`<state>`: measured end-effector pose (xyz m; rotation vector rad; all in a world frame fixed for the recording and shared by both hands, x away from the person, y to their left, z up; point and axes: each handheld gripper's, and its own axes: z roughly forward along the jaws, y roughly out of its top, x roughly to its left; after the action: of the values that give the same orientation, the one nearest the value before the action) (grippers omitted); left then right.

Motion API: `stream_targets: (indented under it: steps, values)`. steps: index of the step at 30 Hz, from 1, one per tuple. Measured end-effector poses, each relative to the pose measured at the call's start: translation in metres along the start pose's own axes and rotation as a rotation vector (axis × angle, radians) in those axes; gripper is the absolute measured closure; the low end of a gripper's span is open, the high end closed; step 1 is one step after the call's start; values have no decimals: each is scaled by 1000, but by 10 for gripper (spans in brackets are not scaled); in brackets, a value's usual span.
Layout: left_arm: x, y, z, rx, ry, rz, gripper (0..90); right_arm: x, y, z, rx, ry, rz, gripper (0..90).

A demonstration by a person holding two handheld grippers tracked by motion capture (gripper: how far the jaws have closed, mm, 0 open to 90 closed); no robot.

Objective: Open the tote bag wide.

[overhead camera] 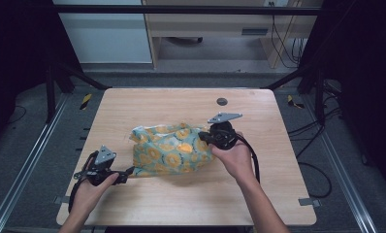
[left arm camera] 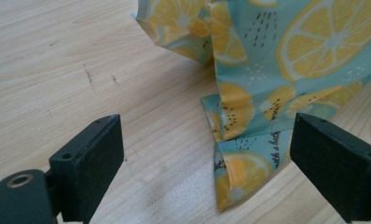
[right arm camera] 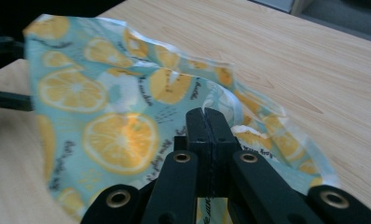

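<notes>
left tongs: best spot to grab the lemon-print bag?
Take the lemon-print bag at its near folded corner, which lies flat on the table between the open left tongs. Come in low from the left; the right tongs already pinch the opposite edge.

Only print is on the teal plastic bag w/ yellow lemon-slice pattern [left arm camera: 286, 60], lying mid-table on the light wood tabletop [overhead camera: 147, 104]. Black cursive script runs along the bag's folds. In the left gripper view, a line near the bag's lower corner reads approx. "with a bask…", rest cut off by the fold; another short bit beside it starts "let's", not sure. In the right gripper view, similar script sits by the lemon slices [right arm camera: 120, 140] but is too blurred to read. No brands, nos. or signs legible elsewhere.
</notes>
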<state>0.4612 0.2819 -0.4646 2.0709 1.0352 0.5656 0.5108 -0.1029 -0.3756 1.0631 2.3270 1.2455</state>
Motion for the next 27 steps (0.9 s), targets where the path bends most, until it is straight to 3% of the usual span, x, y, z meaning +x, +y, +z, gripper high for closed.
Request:
stream_targets:
  steps: [3, 8, 12, 17, 27]
  values:
    - [1, 1, -3, -5, 4, 6, 118, 13, -3, -14, -40, 33, -17, 900]
    - [6, 3, -11, -15, 16, 17, 162, 23, -5, -26, -67, 55, -39, 900]
    - [14, 12, -20, -49, 22, -8, 235, 28, -9, -35, -94, 77, -44, 900]
    - [22, 34, -25, -56, 29, 18, 293, 37, -18, -37, -114, 117, -49, 900]
    - [28, 85, -27, -83, -4, 46, 423, 47, -39, -25, -66, 156, -68, 900]
